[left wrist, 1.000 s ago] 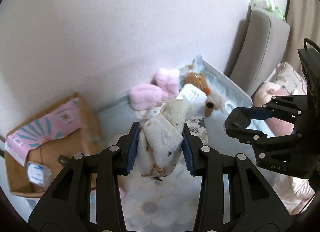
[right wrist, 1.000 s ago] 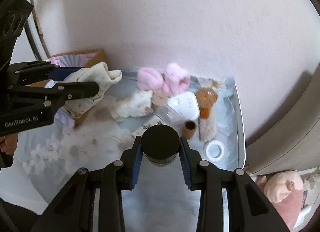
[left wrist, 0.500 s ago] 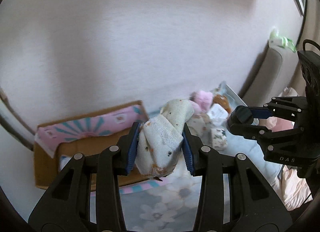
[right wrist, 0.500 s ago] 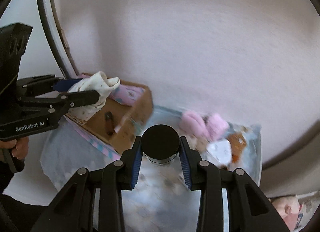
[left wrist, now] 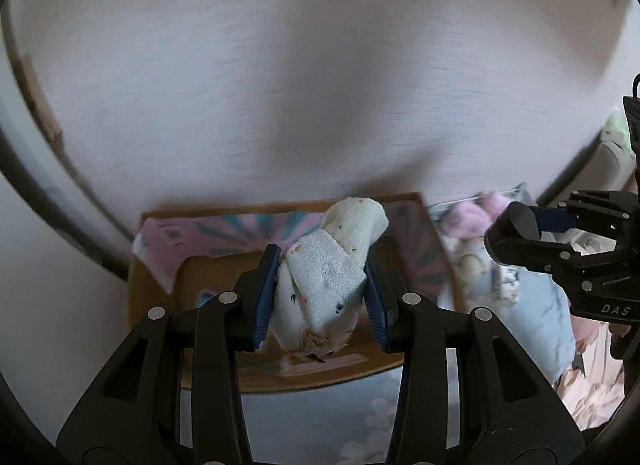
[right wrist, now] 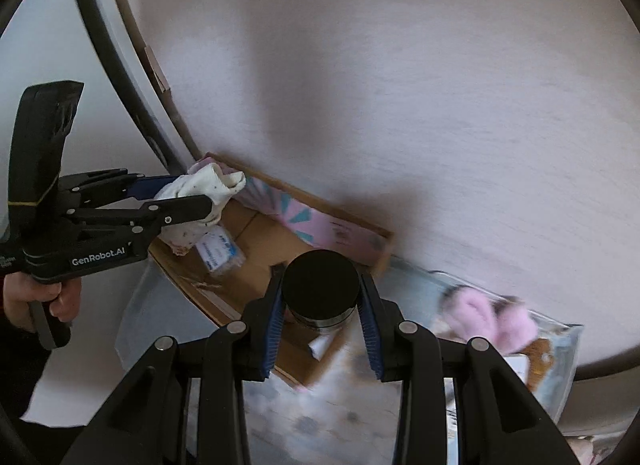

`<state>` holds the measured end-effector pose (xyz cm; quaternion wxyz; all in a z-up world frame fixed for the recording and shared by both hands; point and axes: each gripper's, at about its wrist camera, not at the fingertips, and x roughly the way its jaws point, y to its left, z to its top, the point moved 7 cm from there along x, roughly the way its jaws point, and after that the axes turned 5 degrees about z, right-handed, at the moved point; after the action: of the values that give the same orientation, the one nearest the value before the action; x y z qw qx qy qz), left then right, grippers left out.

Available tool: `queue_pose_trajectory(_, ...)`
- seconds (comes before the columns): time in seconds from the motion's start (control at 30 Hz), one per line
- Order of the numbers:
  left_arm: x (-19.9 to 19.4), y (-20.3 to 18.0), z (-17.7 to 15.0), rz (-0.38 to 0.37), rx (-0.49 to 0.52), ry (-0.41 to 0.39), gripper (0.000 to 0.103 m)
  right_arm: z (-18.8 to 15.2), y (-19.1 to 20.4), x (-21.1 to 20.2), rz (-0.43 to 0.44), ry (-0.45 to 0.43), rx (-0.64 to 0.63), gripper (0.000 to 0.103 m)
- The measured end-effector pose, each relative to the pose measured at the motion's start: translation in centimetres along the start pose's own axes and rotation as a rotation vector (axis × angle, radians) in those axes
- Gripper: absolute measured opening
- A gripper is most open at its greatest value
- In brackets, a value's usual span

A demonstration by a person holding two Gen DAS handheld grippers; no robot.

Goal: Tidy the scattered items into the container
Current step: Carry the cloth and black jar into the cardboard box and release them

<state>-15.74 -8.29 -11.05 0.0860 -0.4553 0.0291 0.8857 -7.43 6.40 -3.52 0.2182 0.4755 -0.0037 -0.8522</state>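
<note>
A pale wall [left wrist: 320,65] filled most of both views, with a dark curved frame [right wrist: 120,65] against it at the left; below it a floral mat [right wrist: 320,421] covered the floor, blurred in the right wrist view; on the mat, against the wall, lay an open cardboard box [left wrist: 208,277] with pink and teal flaps (its inside brown and mostly bare), and in the right wrist view a small blue-and-white packet [right wrist: 220,251] lay inside it near the left side; beside the box on the right, pink slippers [right wrist: 490,315] and other small items sat blurred on a light blue sheet [left wrist: 536,305]; the left gripper [left wrist: 320,289] was held above the box's near part, its blue pads [left wrist: 266,293] pressed against both sides of a white speckled sock [left wrist: 332,265], which bulged up between them and hung a little below; seen from the right wrist, that gripper [right wrist: 176,201] was held by a hand [right wrist: 48,297] at the box's left end, the sock [right wrist: 200,197] over the box edge; the right gripper [right wrist: 320,305] clamped a jar [right wrist: 320,285] with a black lid and a shiny band, held over the box's right part; from the left wrist the jar [left wrist: 514,225] showed at the far right, still gripped, beyond the box's right flap.
</note>
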Motion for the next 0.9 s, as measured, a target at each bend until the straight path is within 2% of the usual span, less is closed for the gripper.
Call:
queue_pose_trajectory(0.1,1.4,2.2,-0.1,0.005,-0.026,0.044,0.036,1.1,0.7,2.4,0.026,0.045,0.007,0.033)
queue_pose_trajectory(0.23,3.9,3.9,-0.4,0.004,-0.052,0.108,0.036,1.0,1.1,6.4,0.033,0.119,-0.006,0.033)
queue_pose_trajectory(0.47,7.9,5.1,-2.7,-0.02,-0.106,0.206,0.036,-1.2,2.0,10.8,0.042,0.216,-0.002,0.033)
queue_pose_trajectory(0.63,9.4,5.9,-3.7,-0.008,-0.104,0.235,0.036,-2.1,2.2,11.6,0.029,0.246,-0.016,0.033)
queue_pose_trajectory(0.9,8.7,6.1,-3.3,-0.001,-0.091,0.216,0.036,-2.1,2.0,10.6,0.012,0.233,-0.016,0.033)
